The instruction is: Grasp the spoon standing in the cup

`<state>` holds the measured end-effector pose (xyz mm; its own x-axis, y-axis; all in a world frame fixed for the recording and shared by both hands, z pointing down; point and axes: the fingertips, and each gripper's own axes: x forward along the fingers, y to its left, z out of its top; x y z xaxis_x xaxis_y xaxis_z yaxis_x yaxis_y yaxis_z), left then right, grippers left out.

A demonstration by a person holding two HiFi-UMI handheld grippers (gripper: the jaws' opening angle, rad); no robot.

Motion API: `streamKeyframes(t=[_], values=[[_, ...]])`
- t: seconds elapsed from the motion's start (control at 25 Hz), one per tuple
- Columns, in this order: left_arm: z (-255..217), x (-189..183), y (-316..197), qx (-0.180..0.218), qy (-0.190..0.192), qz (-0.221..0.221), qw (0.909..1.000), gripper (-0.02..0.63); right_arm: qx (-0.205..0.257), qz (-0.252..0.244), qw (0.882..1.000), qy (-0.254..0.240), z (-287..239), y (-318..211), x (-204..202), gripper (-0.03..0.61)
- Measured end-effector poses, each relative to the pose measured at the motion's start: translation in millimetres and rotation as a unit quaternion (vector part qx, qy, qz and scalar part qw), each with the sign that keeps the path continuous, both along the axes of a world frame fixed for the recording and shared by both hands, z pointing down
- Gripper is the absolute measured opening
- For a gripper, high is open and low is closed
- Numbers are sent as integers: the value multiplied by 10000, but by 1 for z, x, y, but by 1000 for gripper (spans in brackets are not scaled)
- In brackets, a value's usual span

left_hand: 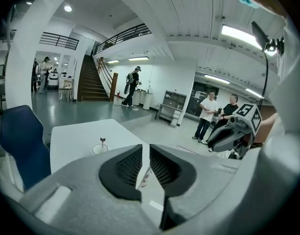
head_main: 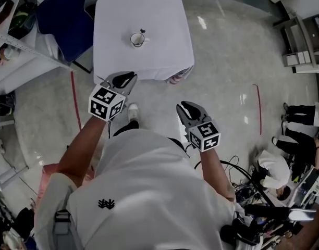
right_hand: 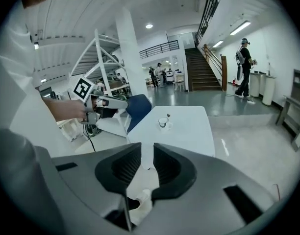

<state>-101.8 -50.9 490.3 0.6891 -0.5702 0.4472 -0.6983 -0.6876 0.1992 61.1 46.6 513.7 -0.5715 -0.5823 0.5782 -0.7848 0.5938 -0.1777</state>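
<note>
Standing back from the bench, the reach not yet begun.
The spoon stands in the cup, well apart from the left gripper and right gripper; both have fingers nearly together and empty. Next, likely: step in, open, straddle the handle.

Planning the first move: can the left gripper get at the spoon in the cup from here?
Probably not yet. Nothing blocks the spoon, but the left gripper hangs short of the table with jaws together. It must move in and open.
</note>
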Motion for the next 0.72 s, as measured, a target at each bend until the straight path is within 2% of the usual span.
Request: streamKeyframes(t=[0.16, 0.32, 0.52, 0.72], values=[[12, -25, -73, -33, -76, 89, 9999, 69, 31, 315, 9995, 1, -9, -41, -24, 84], [33, -26, -132, -234, -130, 128, 9996, 86, -85, 566, 9983, -55, -15, -66, -24, 81], [64, -19, -186, -385, -322, 188, 9986, 125, -230, 508, 9984, 24, -11, -80, -15, 78], [101, -7, -236, -698, -583, 467, 9948, 168, -250, 299, 9992, 38, -7, -116, -7, 78]])
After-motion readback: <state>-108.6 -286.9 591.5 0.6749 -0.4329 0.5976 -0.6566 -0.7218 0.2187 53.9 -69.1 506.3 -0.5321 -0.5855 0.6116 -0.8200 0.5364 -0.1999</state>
